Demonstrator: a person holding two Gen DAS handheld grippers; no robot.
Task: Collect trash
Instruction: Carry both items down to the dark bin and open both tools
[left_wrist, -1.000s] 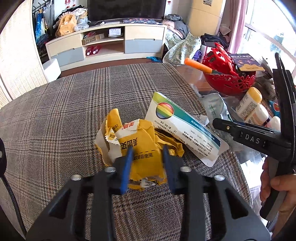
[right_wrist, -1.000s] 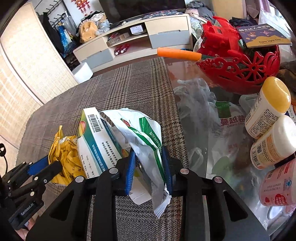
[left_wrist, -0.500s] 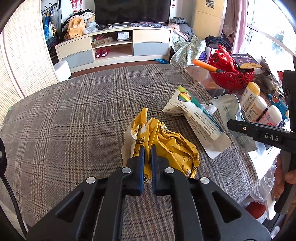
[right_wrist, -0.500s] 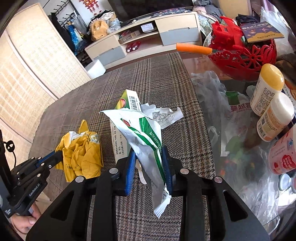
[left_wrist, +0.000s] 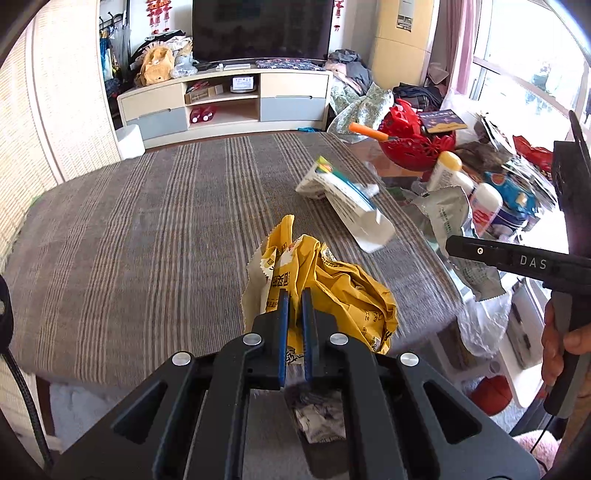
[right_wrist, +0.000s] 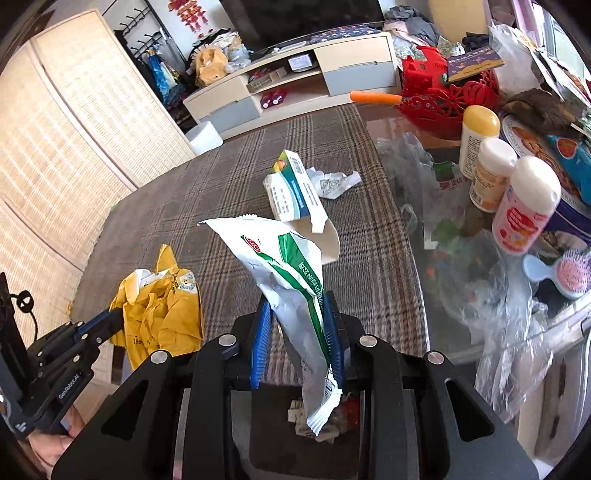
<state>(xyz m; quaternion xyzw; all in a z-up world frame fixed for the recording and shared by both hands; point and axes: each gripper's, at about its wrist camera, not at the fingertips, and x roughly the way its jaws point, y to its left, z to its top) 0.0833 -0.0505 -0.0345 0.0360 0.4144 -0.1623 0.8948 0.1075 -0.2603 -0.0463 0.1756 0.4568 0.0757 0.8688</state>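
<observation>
your left gripper is clamped tight on the crumpled yellow wrapper, jaws nearly touching with the foil pinched between the blue pads, and the wrapper hangs off them above the near edge of the plaid tablecloth. your right gripper has its jaws squeezed on the white and green snack bag, which sticks up and also droops out below the pads. under both grippers you can see a bin with scraps in it. the flattened carton lies on the cloth farther back, with a torn white paper scrap just beside it. bottles and a red basket crowd the glass side.
</observation>
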